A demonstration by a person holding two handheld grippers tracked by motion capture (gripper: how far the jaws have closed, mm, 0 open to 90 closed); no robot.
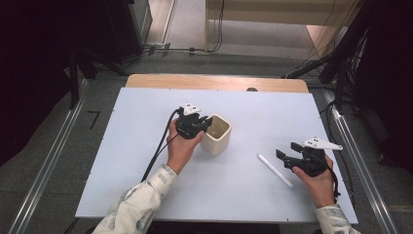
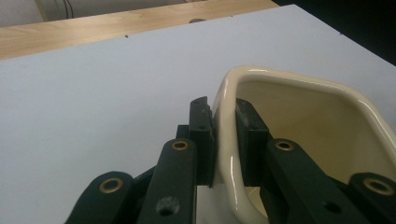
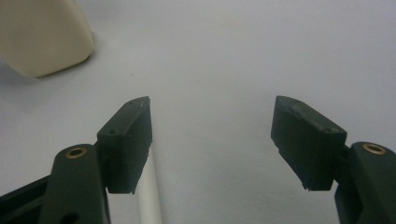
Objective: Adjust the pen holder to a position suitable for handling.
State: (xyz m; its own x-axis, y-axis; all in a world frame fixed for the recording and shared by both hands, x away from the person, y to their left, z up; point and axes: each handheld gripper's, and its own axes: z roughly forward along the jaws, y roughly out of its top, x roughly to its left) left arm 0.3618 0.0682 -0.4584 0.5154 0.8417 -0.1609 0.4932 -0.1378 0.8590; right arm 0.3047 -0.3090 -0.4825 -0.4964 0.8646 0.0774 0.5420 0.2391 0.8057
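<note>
High view: left gripper (image 1: 206, 123) is clamping the cream square ceramic cup's (image 1: 217, 137) unmarked wall; right gripper (image 1: 287, 150) is hovering released beside the white plastic stick (image 1: 275, 170).

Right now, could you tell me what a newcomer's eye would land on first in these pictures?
Probably the cream cup near the middle of the pale table, its wall pinched between the jaws of the left gripper, one inside and one outside. Next, the thin white stick lying flat to its right, beside the open right gripper.

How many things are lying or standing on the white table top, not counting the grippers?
2: a cream cup near the middle, its wall pinched by the left hand-held gripper, and a white stick lying at right.
</note>
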